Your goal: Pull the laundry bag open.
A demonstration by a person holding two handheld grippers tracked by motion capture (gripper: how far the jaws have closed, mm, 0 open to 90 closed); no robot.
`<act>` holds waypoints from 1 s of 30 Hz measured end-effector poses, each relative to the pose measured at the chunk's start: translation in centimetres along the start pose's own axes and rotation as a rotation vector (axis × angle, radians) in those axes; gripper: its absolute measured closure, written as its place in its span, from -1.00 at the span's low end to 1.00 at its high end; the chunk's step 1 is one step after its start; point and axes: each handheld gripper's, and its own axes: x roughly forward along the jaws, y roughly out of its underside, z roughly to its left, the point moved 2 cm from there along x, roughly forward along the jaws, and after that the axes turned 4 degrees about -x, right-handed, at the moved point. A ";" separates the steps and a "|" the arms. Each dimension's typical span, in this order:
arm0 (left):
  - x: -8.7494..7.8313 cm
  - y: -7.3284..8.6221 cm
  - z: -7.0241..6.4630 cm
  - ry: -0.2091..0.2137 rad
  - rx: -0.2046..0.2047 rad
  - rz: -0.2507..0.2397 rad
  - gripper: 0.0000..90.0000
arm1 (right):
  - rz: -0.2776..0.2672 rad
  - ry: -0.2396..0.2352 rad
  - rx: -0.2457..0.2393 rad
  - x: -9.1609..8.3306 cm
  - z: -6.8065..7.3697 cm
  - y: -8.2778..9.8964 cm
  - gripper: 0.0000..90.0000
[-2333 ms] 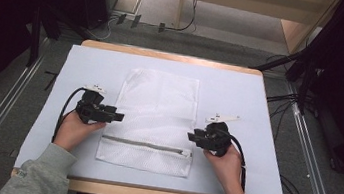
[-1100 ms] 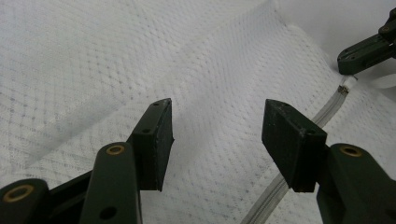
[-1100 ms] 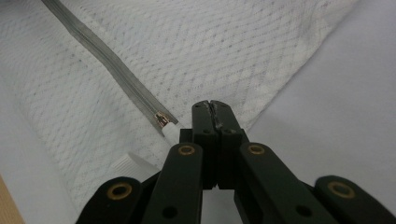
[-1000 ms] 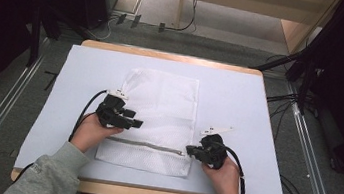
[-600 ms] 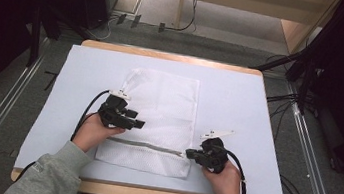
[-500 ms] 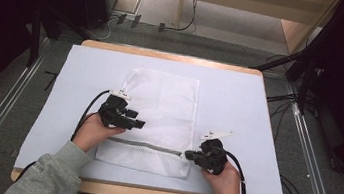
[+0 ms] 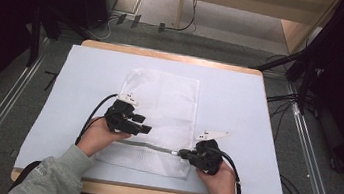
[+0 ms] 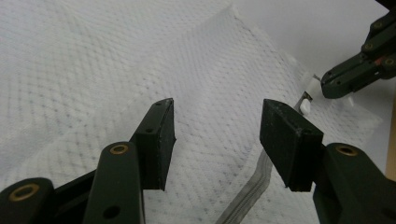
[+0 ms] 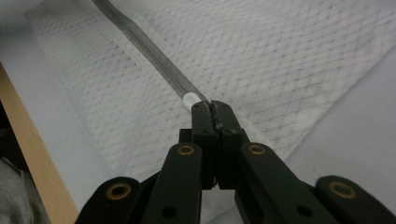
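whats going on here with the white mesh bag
A person works on a white mesh laundry bag lying flat on a white-covered table, with a handheld tool in each hand. The right tool is shut on the zipper pull at the right end of the grey zipper. The left tool hovers over the mesh above the zipper, its jaws apart with nothing pinched between them; they have just been closing a little. The zipper looks closed, so the bag is probably about to be unzipped.

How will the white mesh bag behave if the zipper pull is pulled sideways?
The mesh bag looks thin and floppy, so it would probably bunch and slide on the smooth table cover. Its flat, see-through weave suggests that it is light; pressing it down likely helps.
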 end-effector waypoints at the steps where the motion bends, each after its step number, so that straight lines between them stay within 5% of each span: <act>1: 0.1 0.0 -0.3 0.008 0.008 0.001 0.03 | -0.002 0.004 -0.003 -0.1 -0.1 0.0 1.00; 9: 1.1 -0.1 -1.8 0.052 0.027 0.013 0.02 | 0.028 0.053 -0.007 0.0 -1.1 0.4 1.00; 19: 3.1 -0.2 -3.9 0.113 0.047 0.043 0.11 | -0.022 0.050 -0.145 0.7 -1.2 1.1 0.98; 30: 5.3 -0.3 -4.8 0.184 0.053 0.103 0.62 | -0.034 0.047 -0.102 0.7 -1.3 1.3 0.98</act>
